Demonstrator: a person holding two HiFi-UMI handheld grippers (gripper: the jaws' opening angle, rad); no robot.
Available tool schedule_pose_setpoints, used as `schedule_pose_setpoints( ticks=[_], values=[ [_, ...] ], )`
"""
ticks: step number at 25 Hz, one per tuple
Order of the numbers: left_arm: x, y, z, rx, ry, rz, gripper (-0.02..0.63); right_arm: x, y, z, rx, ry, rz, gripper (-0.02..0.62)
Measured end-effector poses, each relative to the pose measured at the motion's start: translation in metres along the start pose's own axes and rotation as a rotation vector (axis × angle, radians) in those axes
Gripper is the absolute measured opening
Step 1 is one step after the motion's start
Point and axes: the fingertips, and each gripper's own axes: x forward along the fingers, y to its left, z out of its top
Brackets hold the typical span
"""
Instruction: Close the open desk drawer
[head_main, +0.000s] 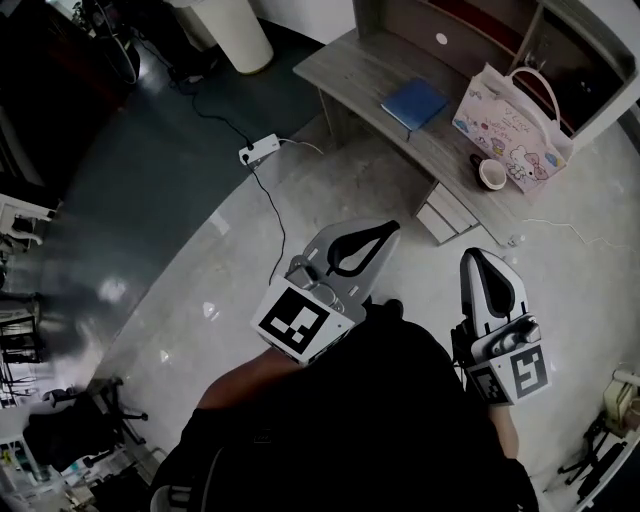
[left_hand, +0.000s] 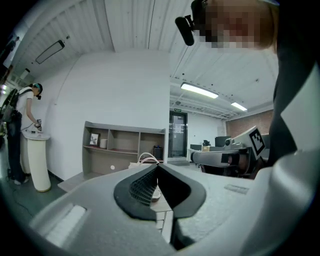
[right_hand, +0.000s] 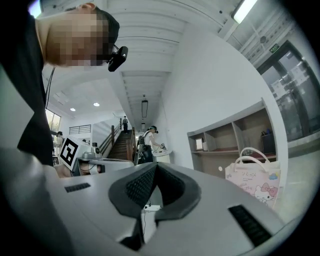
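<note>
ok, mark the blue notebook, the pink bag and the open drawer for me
blue notebook (head_main: 413, 103), head view, middle of its cover
pink bag (head_main: 505, 125), head view, its printed side
open drawer (head_main: 445, 213), head view, the part sticking out below the desk edge

Dim head view, bright gripper views
My head view darkens leftward, with glints on the floor (head_main: 205, 262); ceiling strip lights (left_hand: 200, 91) brighten the gripper views, whose corners vignette black.
</note>
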Motion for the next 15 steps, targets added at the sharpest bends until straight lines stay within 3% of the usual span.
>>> schedule_pose_setpoints(
  ticks=[9,15],
  values=[
    [0.001,-0.005,0.000,0.008,0.008,0.032,0.008,0.000,-0.004,-0.015,0.072,0.022,0.042,0.011],
    [0.007,-0.007,0.000,0.016,0.012,0.030,0.009,-0.003,-0.012,-0.011,0.050,0.023,0.027,0.011]
  ],
)
